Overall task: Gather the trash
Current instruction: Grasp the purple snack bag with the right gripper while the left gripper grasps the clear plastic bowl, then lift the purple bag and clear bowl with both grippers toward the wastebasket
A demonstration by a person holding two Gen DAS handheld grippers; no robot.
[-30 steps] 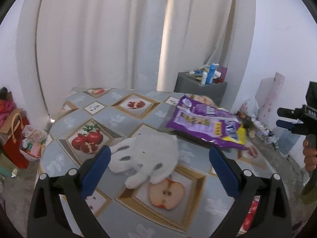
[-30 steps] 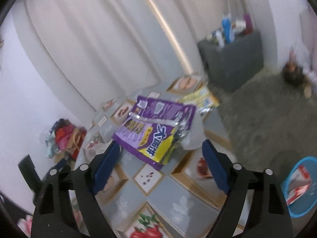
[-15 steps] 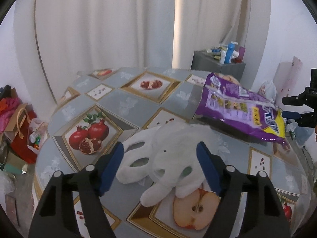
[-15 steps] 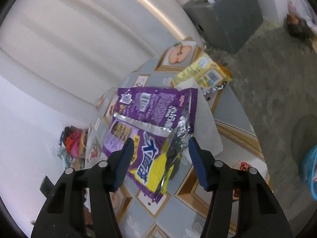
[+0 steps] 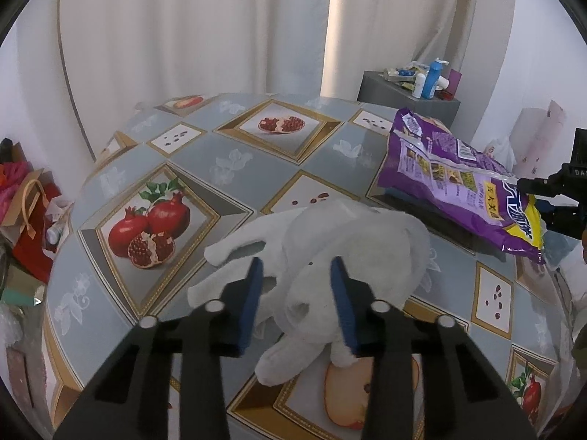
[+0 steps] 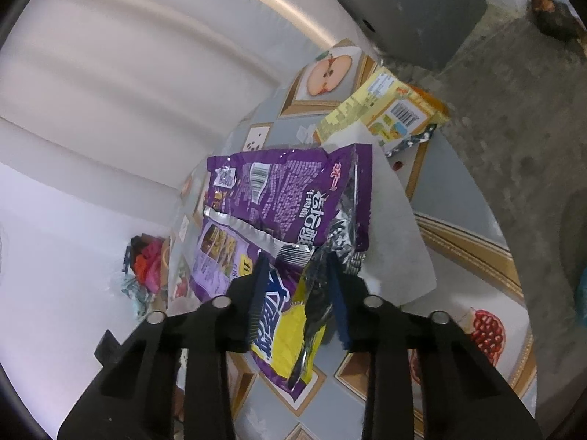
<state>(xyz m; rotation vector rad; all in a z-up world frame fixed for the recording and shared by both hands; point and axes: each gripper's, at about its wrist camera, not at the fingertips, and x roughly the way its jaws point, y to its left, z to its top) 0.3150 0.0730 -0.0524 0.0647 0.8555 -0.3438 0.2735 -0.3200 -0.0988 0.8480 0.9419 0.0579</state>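
Two hand-held grippers work over a round table covered in a grey cloth printed with fruit pictures point(image 5: 234, 168). The left gripper point(image 5: 296, 267) has just been closing its jaws, and the blue pads now press into the middle of a crumpled white glove-shaped cloth point(image 5: 330, 242) lying near the table's near edge; its lower folds are hidden behind the fingers. The right gripper point(image 6: 298, 262) has likewise been closing, and its pads straddle the torn silver-lined end of a large purple and yellow snack bag point(image 6: 279, 220) on the table's right side. Whether those pads already pinch the foil is hard to tell. A white sheet of paper point(image 6: 396, 242) lies under the bag, partly covered, and a yellow snack packet point(image 6: 385, 113) sits just beyond it at the far edge. From the left wrist view the right gripper is cut off at the right border. A grey cabinet point(image 5: 403, 91) with bottles stands behind the table.
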